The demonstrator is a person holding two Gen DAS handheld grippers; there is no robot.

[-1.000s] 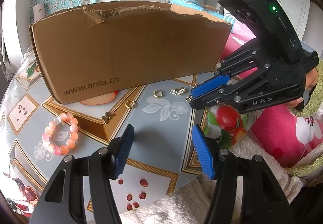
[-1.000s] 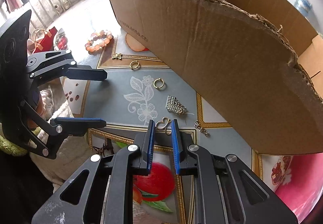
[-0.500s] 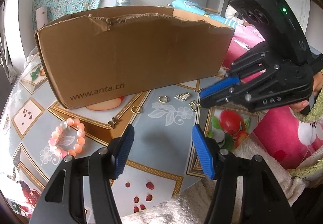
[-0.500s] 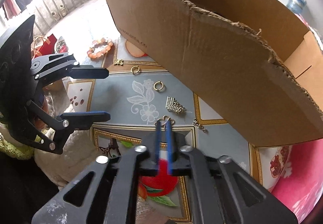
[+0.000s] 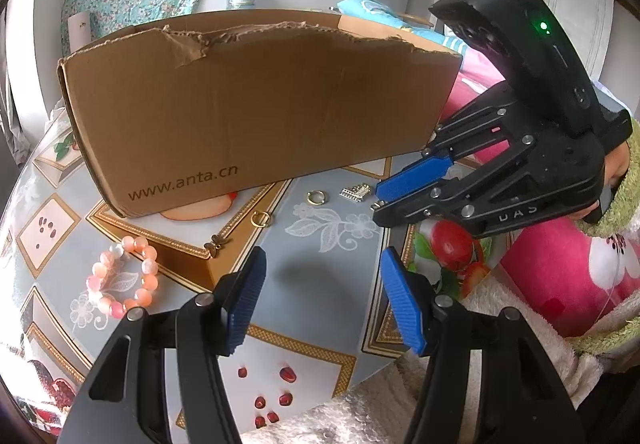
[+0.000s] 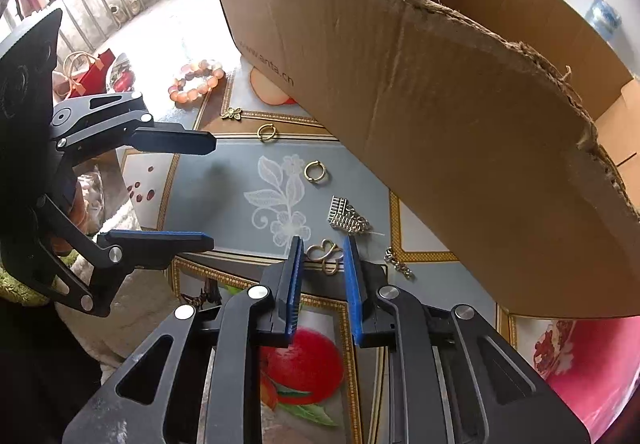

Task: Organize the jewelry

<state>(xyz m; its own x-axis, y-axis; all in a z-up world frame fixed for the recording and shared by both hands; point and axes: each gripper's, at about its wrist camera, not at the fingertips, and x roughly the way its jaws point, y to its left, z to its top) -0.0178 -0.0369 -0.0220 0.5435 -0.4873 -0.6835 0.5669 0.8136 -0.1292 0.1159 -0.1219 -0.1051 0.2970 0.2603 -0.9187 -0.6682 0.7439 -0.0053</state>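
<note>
Small jewelry lies on a patterned tablecloth (image 5: 332, 276) in front of an open cardboard box (image 5: 260, 104) (image 6: 440, 104). My right gripper (image 6: 321, 246) (image 5: 376, 200) points down with a gold looped ornament (image 6: 325, 254) between its fingertips. Its jaws are closing and the pads stand just clear of the ornament. Nearby lie a silver comb-like brooch (image 6: 346, 218) (image 5: 354, 192), a short silver chain (image 6: 398, 264), two gold rings (image 6: 316, 171) (image 6: 266, 132), a butterfly charm (image 6: 233, 113) and a pink bead bracelet (image 5: 120, 280) (image 6: 196, 82). My left gripper (image 5: 320, 256) (image 6: 212, 190) hovers open and empty.
The box's torn front wall stands close behind the jewelry. The table's near edge runs just under the left gripper, with a white fluffy cloth (image 5: 360, 412) below it. Pink floral fabric (image 5: 560, 276) lies at the right. A red bag (image 6: 96, 64) sits on the floor.
The right gripper's jaws narrowed above the gold ornament, then spread again, and now stand on either side of it. The left gripper has stayed in place and kept its opening.
</note>
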